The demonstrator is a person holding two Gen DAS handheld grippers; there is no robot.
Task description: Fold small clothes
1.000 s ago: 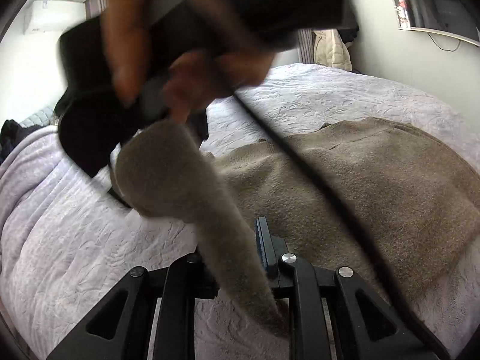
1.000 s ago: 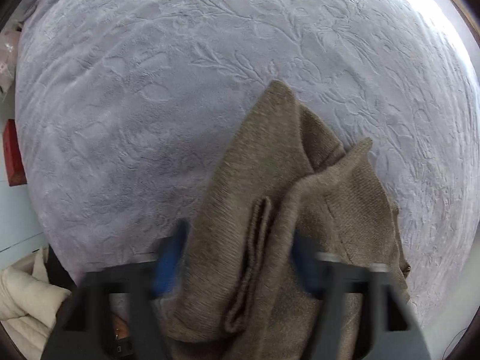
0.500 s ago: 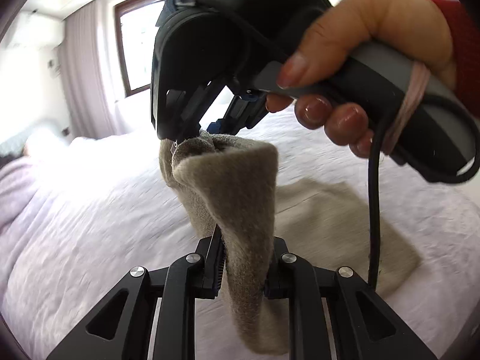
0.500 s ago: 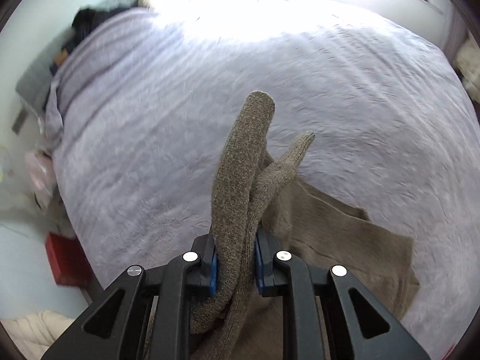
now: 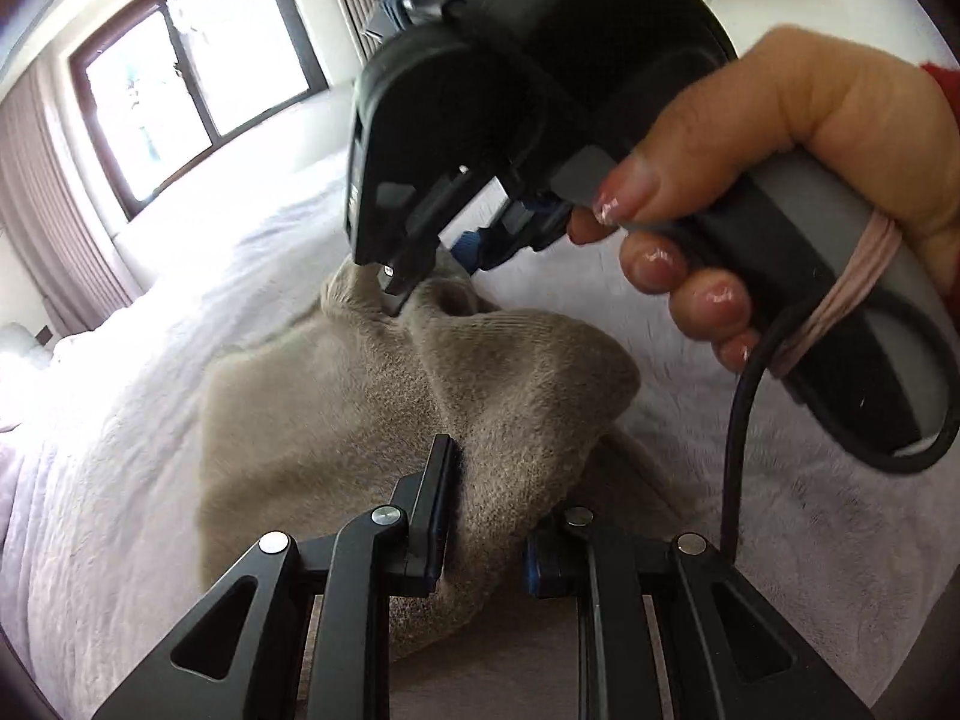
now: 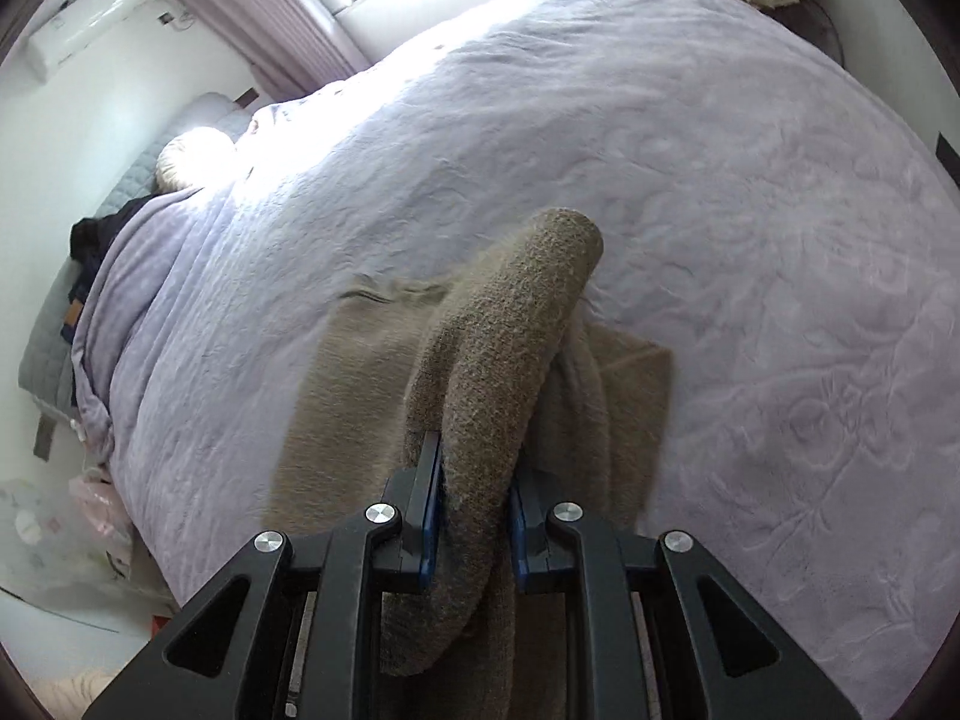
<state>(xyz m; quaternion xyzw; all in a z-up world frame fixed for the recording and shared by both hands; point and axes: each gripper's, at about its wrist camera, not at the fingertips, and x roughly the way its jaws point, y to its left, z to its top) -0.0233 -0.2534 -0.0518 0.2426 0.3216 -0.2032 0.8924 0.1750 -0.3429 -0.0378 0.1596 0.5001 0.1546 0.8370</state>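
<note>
Sweater (image 5: 336, 414) here is a brownish knit thing, partly lying on the lavender bedspread (image 5: 120, 432) and partly lifted up by both grippers — so it's mid-fold, I'd say, with one edge being carried over the part lying flat.

Going left to right in the left wrist view: window (image 5: 198, 66) and curtains off to the left, then the flat part of the knit on the bed, then the left gripper (image 5: 489, 516) low in the middle with its jaws closed down on a thick bunch of fabric. Above it the right gripper (image 5: 420, 276) has its tips pinching a higher bit of the same garment, and the person's hand (image 5: 810, 180) is on the grip at the far right, cable dangling.

The right wrist view confirms it — that gripper's jaws are clamped tight on a rolled hump of knit that sticks up between them, rest of the sweater draped on the bed below.

Handling-wise it looks soft, floppy and light, kinda fuzzy so not slippery. It'll sag and stretch wherever it isn't supported. Best grabbed at hems or corners, both layers together, instead of a random bunch in the middle.
</note>
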